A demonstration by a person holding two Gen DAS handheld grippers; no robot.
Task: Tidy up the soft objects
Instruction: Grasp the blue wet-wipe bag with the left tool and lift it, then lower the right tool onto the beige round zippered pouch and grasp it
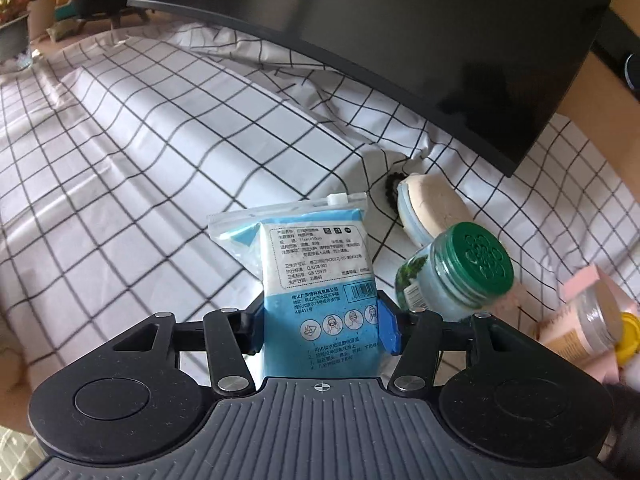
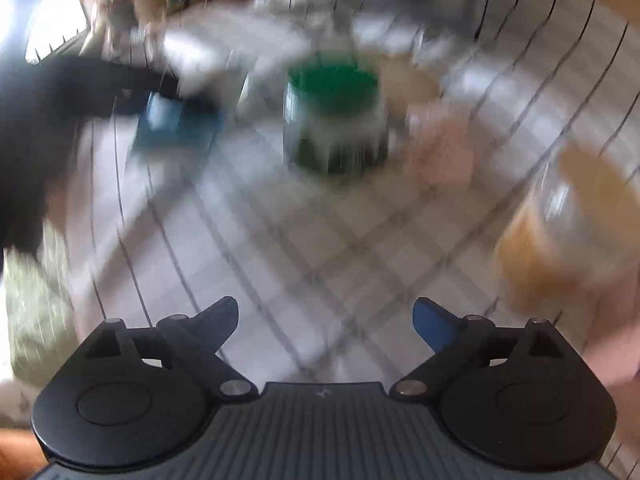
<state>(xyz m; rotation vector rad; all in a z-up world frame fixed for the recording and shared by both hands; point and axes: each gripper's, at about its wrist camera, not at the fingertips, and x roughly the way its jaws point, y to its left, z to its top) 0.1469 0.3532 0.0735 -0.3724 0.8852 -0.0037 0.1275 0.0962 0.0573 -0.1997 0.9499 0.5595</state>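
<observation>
My left gripper (image 1: 320,328) is shut on a blue and white zip pouch of cotton pads (image 1: 316,264) and holds it above the checked cloth (image 1: 140,160). In the blurred right wrist view the pouch (image 2: 176,126) shows at the upper left, held by the left gripper (image 2: 160,100). My right gripper (image 2: 324,320) is open and empty above the cloth (image 2: 320,240). A jar with a green lid (image 1: 460,272) stands just right of the pouch; it also shows in the right wrist view (image 2: 334,116). A cream sponge-like pad (image 1: 436,208) lies behind the jar.
A dark monitor (image 1: 400,40) hangs over the back of the cloth. A pink box (image 1: 584,284), a tube with a clear cap (image 1: 580,328) and a yellow cap (image 1: 628,336) lie at the right. Potted plants (image 1: 24,8) stand far left. A blurred orange container (image 2: 560,240) sits at right.
</observation>
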